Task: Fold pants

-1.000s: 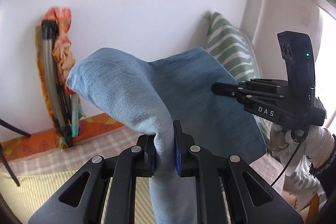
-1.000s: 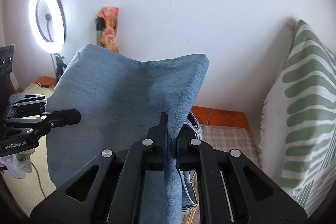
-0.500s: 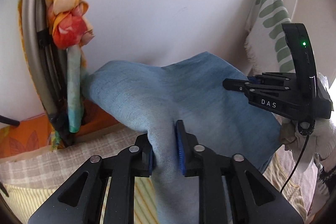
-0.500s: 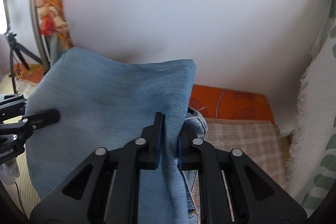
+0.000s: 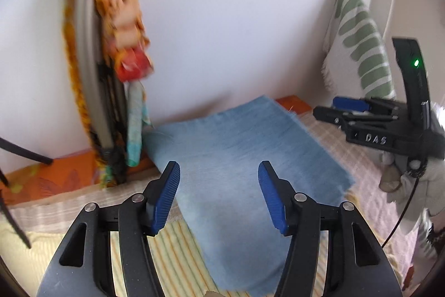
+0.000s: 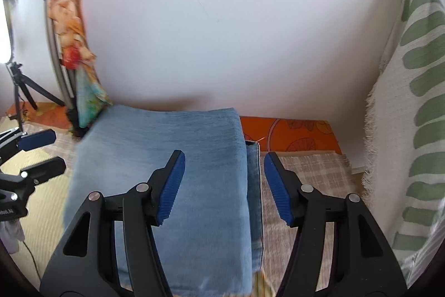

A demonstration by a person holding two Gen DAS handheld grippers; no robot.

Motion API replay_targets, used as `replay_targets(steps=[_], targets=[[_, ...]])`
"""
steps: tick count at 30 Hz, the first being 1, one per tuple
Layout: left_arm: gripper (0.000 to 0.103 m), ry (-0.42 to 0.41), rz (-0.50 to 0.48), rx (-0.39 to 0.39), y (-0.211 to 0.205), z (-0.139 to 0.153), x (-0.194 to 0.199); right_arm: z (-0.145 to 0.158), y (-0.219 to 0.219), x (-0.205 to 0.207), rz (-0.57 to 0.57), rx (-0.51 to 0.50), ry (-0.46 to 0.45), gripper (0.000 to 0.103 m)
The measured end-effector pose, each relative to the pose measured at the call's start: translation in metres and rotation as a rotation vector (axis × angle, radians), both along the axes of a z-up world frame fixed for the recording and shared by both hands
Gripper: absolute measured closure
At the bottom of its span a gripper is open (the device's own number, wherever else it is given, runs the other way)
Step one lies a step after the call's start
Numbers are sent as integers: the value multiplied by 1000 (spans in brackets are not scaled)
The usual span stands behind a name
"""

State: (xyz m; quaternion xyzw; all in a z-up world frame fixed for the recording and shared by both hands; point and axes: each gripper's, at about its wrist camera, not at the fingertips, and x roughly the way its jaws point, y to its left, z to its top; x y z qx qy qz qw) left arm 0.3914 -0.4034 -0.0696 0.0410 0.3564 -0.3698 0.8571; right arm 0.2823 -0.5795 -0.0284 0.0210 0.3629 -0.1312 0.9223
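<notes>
The light blue denim pants (image 5: 244,163) lie folded flat on the bedding, their far edge close to the wall. They also show in the right wrist view (image 6: 172,171), with a lower layer's hem sticking out on the right side. My left gripper (image 5: 219,195) is open and empty just above the pants' near part. My right gripper (image 6: 224,185) is open and empty over the fold's right edge. Each gripper shows in the other's view, the right one (image 5: 347,109) and the left one (image 6: 41,152), both with jaws apart.
A white wall stands right behind the pants. A green-striped white pillow (image 6: 411,102) leans at the right. A rolled orange-patterned cloth on a curved frame (image 5: 111,46) stands at the left, with a tripod (image 6: 19,91) and ring light beyond. Checked and striped bedding (image 6: 306,180) lies under everything.
Both grippers have let go of the denim and opened. The raised fold they held has dropped flat onto the bed, and both grippers have drawn back a little.
</notes>
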Motion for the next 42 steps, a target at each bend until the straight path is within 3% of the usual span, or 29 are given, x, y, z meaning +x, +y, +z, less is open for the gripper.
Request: replay_targets(steps=[9, 20, 33, 42], targets=[[35, -98, 6, -25, 40, 56, -57, 53, 43, -56, 12, 2, -65, 35], [26, -178, 9, -41, 92, 93, -125, 82, 99, -116, 38, 3, -127, 23], [21, -206, -13, -61, 149, 104, -191, 78, 178, -168, 84, -1, -165, 16], [20, -165, 25, -30, 173, 80, -204, 61, 211, -182, 76, -24, -194, 6]])
